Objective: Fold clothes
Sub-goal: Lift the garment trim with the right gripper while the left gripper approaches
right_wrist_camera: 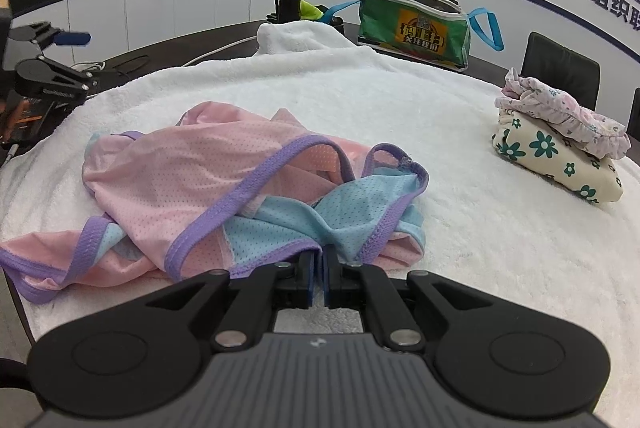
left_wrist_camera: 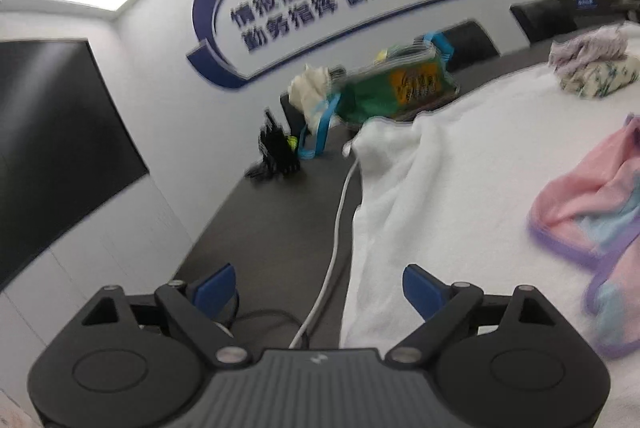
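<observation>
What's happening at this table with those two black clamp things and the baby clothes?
A person is folding clothes with a handheld gripper in each hand. The right gripper is shut on the near edge of a crumpled pink and blue garment, which lies on a white towel. The left gripper is open and holds nothing, off by the towel's edge. Two folded floral pieces sit stacked at the far side, so this garment seems to be the one now being folded.
</observation>
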`<action>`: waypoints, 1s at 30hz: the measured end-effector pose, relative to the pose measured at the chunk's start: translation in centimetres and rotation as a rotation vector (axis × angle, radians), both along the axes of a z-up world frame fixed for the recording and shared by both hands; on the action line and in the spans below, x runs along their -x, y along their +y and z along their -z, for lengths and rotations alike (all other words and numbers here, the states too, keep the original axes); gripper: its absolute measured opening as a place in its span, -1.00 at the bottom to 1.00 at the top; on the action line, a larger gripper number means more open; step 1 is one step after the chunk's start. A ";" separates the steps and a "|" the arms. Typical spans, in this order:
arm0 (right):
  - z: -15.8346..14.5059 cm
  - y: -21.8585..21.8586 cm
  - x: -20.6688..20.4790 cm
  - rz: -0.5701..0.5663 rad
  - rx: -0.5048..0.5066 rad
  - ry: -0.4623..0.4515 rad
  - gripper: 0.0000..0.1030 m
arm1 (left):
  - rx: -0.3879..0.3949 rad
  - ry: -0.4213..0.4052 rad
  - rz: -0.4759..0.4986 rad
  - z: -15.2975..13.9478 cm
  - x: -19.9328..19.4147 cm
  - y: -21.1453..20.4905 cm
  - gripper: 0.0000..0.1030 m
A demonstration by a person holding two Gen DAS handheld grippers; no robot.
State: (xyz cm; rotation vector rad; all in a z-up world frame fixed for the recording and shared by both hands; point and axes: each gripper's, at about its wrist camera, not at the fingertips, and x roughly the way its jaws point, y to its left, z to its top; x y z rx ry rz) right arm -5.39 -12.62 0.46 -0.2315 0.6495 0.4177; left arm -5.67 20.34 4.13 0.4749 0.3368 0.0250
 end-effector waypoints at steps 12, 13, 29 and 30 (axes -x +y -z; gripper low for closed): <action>-2.0 -1.9 2.0 0.026 -0.031 -0.076 -0.91 | 0.498 0.184 0.388 -1.3 6.0 -3.4 0.77; -2.4 -2.1 2.8 -0.009 -0.030 -0.093 -0.89 | 0.541 0.200 0.421 -1.4 6.5 -3.7 0.77; -0.7 1.8 2.7 -0.243 0.019 -0.045 -0.94 | 0.663 0.278 0.252 -1.0 9.7 -3.4 0.77; -1.5 0.7 2.3 -0.228 -0.027 -0.034 -0.95 | 0.658 0.282 0.268 -1.1 9.9 -3.8 0.77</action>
